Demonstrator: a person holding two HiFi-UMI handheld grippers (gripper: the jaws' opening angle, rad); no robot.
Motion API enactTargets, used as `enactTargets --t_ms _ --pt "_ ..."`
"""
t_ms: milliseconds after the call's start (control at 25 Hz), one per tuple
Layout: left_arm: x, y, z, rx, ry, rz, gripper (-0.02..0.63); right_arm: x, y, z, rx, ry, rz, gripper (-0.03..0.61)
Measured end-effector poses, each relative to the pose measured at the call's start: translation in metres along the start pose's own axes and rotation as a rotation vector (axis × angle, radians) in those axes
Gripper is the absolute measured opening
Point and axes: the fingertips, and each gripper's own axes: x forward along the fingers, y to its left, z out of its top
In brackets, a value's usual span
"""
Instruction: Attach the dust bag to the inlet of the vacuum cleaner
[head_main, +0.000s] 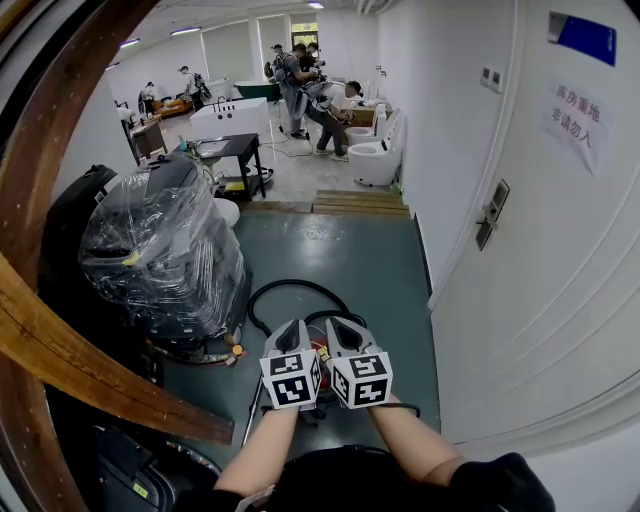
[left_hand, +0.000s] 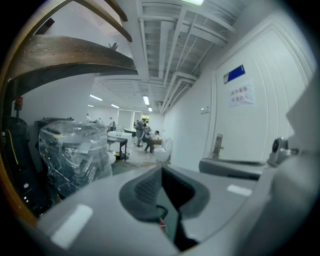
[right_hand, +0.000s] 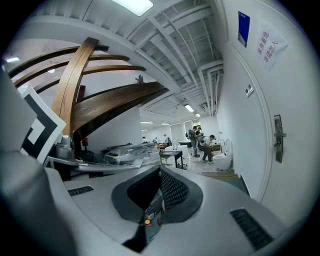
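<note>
Low in the frame's centre, the left claw (head_main: 296, 325) and right claw (head_main: 337, 322) sit side by side, both clenched on nothing. Beneath them the vacuum cleaner (head_main: 320, 353) is mostly hidden: only red parts and its black hose (head_main: 290, 286) show on the green floor (head_main: 345, 250). The dust bag cannot be made out.

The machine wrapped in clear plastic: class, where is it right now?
In the head view, the dark machine wrapped in clear plastic stands on the left, between the curved wooden beam and the coiled black hose on the floor.
</note>
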Motion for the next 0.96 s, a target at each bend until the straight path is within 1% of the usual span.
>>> enactTargets --t_ms 960 --pt "-0.0034 -0.0008 -0.0043 -0.005 0.005 -0.012 0.000 -0.0005 0.0035 -0.0057 -0.004 0.026 -0.003 -0.002"
